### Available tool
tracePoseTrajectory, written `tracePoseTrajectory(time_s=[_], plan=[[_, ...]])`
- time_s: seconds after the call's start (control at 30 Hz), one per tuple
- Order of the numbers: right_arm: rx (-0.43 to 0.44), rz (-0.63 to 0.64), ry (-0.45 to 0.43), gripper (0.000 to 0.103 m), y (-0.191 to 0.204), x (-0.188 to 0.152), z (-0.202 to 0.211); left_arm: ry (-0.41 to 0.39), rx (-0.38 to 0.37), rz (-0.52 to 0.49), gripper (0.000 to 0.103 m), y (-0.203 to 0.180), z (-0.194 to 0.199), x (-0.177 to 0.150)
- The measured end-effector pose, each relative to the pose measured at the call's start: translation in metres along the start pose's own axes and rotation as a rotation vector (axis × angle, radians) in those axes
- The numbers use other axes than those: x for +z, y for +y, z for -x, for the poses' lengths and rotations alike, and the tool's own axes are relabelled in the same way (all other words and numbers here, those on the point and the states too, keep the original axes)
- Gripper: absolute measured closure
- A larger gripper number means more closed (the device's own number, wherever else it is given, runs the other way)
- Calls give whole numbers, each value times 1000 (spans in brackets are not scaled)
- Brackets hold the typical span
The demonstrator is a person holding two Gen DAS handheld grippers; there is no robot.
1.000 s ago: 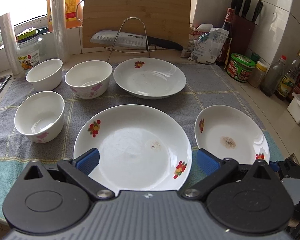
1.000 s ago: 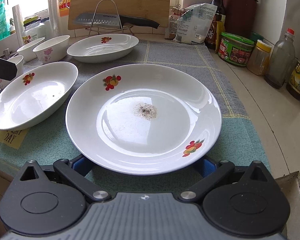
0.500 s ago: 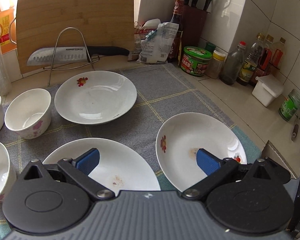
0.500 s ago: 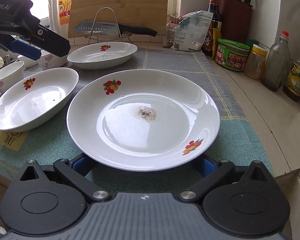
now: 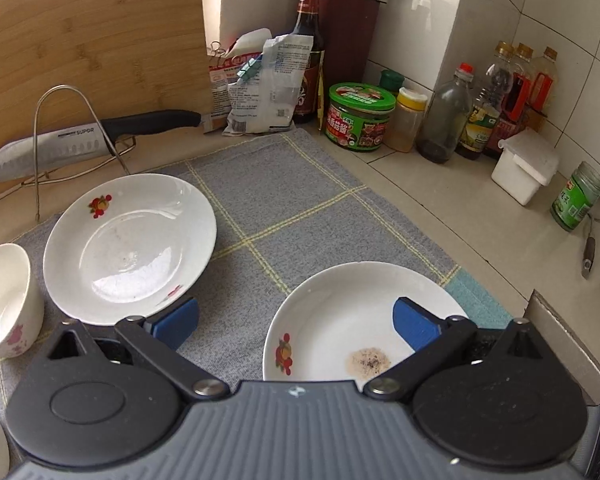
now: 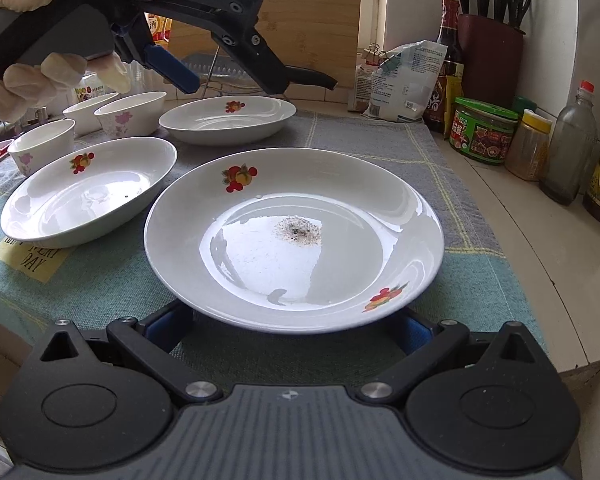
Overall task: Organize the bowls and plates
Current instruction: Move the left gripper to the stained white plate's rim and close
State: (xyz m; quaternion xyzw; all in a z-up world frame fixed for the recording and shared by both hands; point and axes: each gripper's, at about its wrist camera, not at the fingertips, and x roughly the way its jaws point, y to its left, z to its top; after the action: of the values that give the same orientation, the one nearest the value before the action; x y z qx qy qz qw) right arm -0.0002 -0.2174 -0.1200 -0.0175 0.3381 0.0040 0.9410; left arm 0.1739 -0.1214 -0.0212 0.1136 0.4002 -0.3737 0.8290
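While three plates [image 6: 294, 236] lie flat, three bowls [image 6: 130, 118] stand beside.

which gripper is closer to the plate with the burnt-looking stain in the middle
Right. The right gripper sits at the stained plate's near rim, open, a finger either side beneath the edge. The left gripper hangs open in the air above the far plates.

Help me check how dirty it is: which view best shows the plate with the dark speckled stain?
The right wrist view: the stained plate shows whole, stain central. The left wrist view shows the same plate with its near part hidden behind the open left gripper.
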Motion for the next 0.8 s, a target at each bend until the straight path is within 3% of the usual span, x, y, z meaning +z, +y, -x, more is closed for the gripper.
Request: tracePoseTrajectory(time_s=[0.1,0.3,0.63,0.8], plan=[[8,5,15,0,-1,2,0,62,-38,-27,1,-1,-17,8],[13,12,4,0,-1,0,1,159,-112,-186,1,-10,-54,16],[-31,-20,-7,0,3,-2,3,322,-246,-301,1,-9,-97,19],[-47,-32,-12,0,5,-3,3,356,-298,-310,1,-5,-108,17]])
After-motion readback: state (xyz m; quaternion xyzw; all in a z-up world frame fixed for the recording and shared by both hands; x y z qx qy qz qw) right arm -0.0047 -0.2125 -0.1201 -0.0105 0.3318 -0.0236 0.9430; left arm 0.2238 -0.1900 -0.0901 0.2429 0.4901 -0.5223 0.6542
